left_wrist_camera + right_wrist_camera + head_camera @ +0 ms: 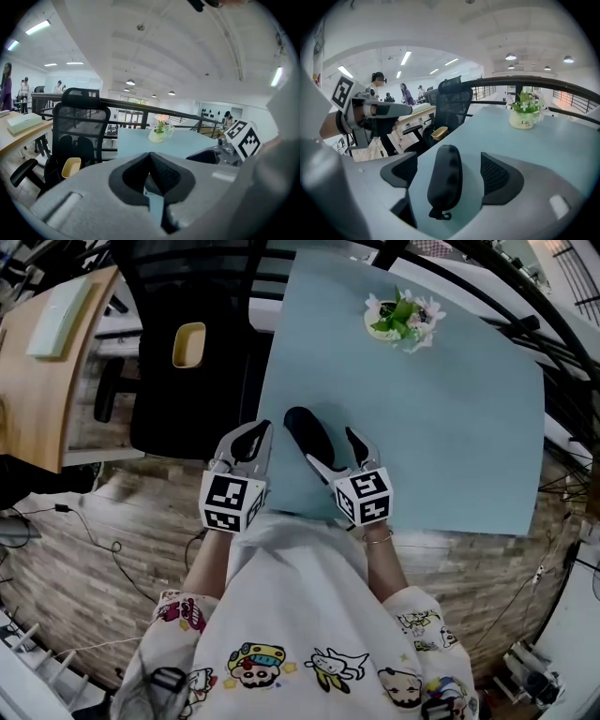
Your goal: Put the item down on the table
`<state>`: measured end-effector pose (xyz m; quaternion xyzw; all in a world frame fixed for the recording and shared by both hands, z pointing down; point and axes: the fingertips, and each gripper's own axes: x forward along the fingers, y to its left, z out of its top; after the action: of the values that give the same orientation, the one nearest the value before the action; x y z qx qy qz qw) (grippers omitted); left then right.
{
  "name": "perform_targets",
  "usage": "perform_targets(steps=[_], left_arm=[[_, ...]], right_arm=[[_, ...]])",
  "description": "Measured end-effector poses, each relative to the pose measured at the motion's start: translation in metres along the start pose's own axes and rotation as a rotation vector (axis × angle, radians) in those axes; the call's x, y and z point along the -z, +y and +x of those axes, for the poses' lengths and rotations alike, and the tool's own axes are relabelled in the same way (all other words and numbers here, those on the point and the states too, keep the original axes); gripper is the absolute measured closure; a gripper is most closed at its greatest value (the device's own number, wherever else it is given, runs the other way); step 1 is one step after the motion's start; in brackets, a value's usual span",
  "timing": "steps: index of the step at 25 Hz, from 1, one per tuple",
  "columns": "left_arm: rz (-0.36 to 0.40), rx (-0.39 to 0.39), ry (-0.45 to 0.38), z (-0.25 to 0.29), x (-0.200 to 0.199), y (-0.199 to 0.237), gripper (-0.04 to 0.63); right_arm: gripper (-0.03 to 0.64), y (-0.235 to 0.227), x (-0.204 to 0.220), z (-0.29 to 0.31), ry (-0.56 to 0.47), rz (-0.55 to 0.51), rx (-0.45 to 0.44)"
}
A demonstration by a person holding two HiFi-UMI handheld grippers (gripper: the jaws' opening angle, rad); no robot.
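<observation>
A black oblong zip case (306,433) lies on the pale blue table (450,437) near its front left corner. My right gripper (331,450) is open and straddles the case. In the right gripper view the case (445,180) lies flat between the wide-spread pads (499,176), clear of the right one. My left gripper (251,441) hangs at the table's left front edge, shut and holding nothing; its jaws meet in the left gripper view (151,180).
A white pot of flowers (403,320) stands at the table's far side. Left of the table, a black mesh office chair (187,390) has a yellow cup (188,344) on it. Further left is a wooden desk (37,371). A dark railing runs behind the table.
</observation>
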<state>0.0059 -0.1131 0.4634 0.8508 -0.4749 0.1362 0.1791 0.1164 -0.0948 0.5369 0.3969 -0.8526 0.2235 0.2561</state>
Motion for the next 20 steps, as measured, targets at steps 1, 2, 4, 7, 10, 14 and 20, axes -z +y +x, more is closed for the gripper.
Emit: perform_targets(steps=[1,2,4,7,10,14,20], left_arm=[[0.004,0.001,-0.006,-0.001,-0.003,-0.001,0.595],[0.006,0.003,-0.011,-0.001,-0.006,-0.003,0.595],[0.014,0.008,-0.023,-0.002,-0.014,-0.006,0.595],[0.034,0.012,-0.044,-0.002,-0.027,-0.008,0.595],[0.046,0.017,-0.065,-0.004,-0.039,-0.012,0.595],[0.064,0.027,-0.087,-0.005,-0.053,-0.021,0.595],[0.079,0.047,-0.125,-0.01,-0.073,-0.035,0.595]], right_arm=[[0.187,-0.002,-0.006,-0.006,-0.02,0.002,0.007],[0.196,-0.004,-0.012,-0.012,-0.041,0.007,0.014],[0.211,-0.01,-0.025,-0.025,-0.092,0.023,0.028],[0.239,-0.019,-0.048,-0.047,-0.18,0.05,0.047],[0.279,-0.028,-0.068,-0.07,-0.25,0.035,0.081],[0.332,-0.039,-0.092,-0.101,-0.351,0.046,0.104],[0.443,-0.055,-0.124,-0.142,-0.511,0.058,0.149]])
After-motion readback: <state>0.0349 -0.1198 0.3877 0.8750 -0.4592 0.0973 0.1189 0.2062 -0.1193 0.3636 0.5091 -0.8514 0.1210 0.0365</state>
